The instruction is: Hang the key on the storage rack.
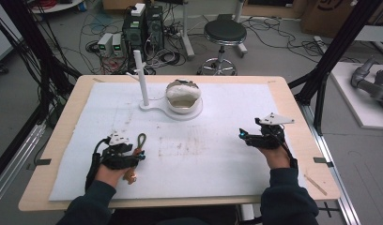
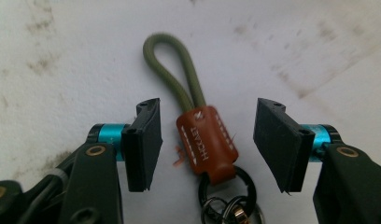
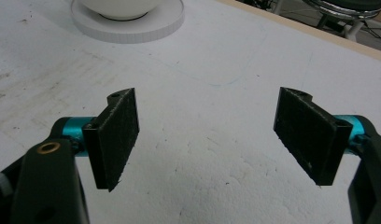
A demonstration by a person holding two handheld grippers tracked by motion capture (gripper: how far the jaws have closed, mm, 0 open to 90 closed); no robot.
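the left gripper (image 2: 205, 140) brackets the keychain's brown leather tab (image 2: 206, 142) at frame centre, jaws part-open and not touching it; next, squeeze shut, while the right gripper (image 3: 205, 135) waits wide

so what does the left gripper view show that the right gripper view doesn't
Left gripper view alone: a keychain lying on the white mat between the left gripper's jaws, which stand apart without touching it. It has an olive cord loop, a brown leather tab with stitching, and a black ring with smaller rings below.

Right gripper view alone: the right gripper with open jaws over bare mat, a white bowl on its round base, the table edge and a stool beyond.

Both: two black jaws on teal fittings above the stained white mat.
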